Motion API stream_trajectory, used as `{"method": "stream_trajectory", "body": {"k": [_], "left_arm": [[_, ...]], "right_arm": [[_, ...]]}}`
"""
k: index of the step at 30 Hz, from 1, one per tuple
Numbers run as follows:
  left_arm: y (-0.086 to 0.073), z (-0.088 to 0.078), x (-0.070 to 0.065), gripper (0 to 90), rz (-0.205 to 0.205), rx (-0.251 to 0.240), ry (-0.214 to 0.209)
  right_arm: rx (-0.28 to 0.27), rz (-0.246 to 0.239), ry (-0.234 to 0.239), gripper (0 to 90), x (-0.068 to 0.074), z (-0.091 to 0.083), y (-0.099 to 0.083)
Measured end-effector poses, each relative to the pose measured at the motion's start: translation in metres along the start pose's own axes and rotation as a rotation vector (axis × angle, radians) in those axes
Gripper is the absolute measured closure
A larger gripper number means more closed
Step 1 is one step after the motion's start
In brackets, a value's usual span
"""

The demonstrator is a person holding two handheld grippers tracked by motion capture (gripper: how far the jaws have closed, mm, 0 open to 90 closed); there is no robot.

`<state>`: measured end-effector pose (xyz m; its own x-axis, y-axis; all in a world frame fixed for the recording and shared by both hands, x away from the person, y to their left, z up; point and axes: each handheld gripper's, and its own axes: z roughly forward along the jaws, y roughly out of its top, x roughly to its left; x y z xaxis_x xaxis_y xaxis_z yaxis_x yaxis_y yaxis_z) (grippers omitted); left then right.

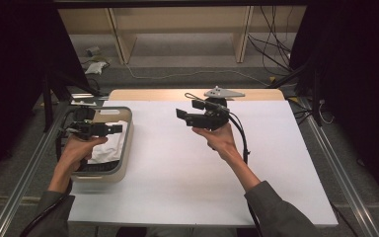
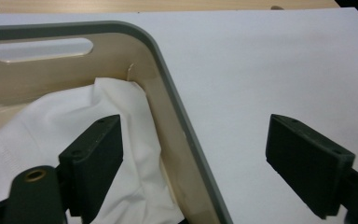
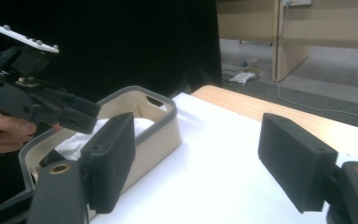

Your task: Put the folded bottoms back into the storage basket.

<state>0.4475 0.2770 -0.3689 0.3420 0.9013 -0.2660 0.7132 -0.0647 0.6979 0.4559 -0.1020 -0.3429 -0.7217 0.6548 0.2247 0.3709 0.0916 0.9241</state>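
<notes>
Left gripper (image 2: 193, 168) fingers (image 2: 93, 163) stood wide apart, empty, straddling basket (image 2: 168, 88) rim; white cloth (image 2: 51, 135) lay inside basket, lower left of left gripper view. Right gripper (image 1: 181, 116) fingers (image 3: 293, 158) also wide, empty, centre of high view above table (image 1: 177, 168). Risk judged: cloth corner draped near rim could snag on left finger and drag back out; low finger might clip rim, tip basket off table's left edge.

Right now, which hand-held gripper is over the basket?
The left hand-held gripper: it hangs above the beige basket holding the white cloth. The right hand-held gripper is over bare white tabletop.
</notes>
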Motion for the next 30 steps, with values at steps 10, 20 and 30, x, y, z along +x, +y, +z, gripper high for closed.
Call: {"method": "stream_trajectory", "body": {"k": [10, 20, 30], "left_arm": [[-0.002, -0.001, -0.015, 17.2, 0.017, -0.037, -0.062], [-0.005, 0.004, -0.028, 17.1, 0.046, -0.047, -0.075], [-0.007, 0.006, -0.035, 16.4, 0.063, -0.057, -0.090]], "right_arm": [[-0.033, 0.027, -0.010, 26.9, -0.008, -0.022, -0.015], [-0.038, 0.020, -0.024, 26.9, -0.011, -0.031, -0.023], [-0.034, 0.022, -0.037, 26.7, -0.015, -0.037, -0.029]]}}
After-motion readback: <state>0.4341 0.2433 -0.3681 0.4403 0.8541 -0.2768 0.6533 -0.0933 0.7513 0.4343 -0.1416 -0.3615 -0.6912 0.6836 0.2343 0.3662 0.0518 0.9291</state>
